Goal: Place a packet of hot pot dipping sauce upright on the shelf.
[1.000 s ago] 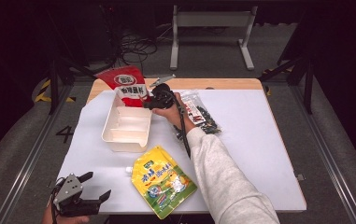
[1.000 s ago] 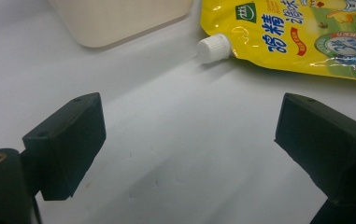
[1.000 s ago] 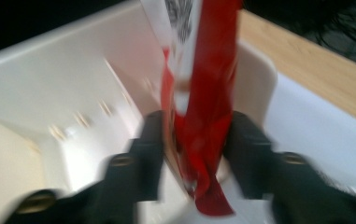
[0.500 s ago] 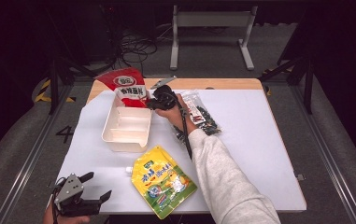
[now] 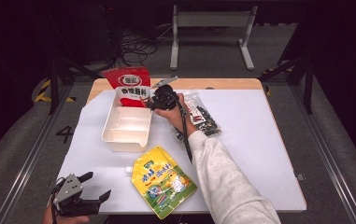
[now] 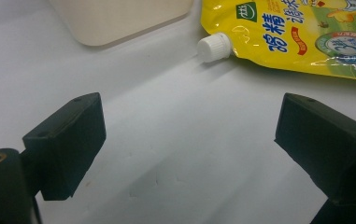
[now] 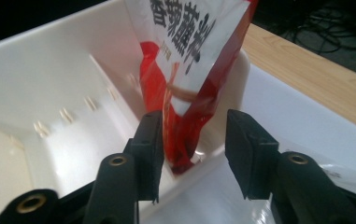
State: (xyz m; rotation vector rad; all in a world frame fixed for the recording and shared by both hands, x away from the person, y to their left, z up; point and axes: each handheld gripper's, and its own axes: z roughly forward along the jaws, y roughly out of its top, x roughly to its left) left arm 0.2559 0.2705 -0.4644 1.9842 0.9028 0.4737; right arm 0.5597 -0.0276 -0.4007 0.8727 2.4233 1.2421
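A red and white pouch (image 5: 128,84) stands upright at the far end of the white tray (image 5: 119,140), its bottom corner inside the tray. My right gripper (image 5: 153,103) is at that far end, held by a hand in a grey sleeve. In the right gripper view the red and white pouch (image 7: 189,56) hangs between the jaws of my right gripper (image 7: 192,130). The jaws are apart, and a gap shows on the right side. My left gripper (image 5: 98,185) is open over the table's front left corner, with bare table between its jaws.
A yellow spouted pouch (image 5: 164,179) lies flat at the front, its white cap (image 6: 214,48) ahead of my left gripper (image 6: 189,126). A clear packet of dark pieces (image 5: 201,114) lies right of the tray, under the forearm. The white table top (image 5: 259,154) stretches right.
The red pouch has gone from leaning low behind the tray to standing taller and upright at its far end. The left gripper has hardly moved.
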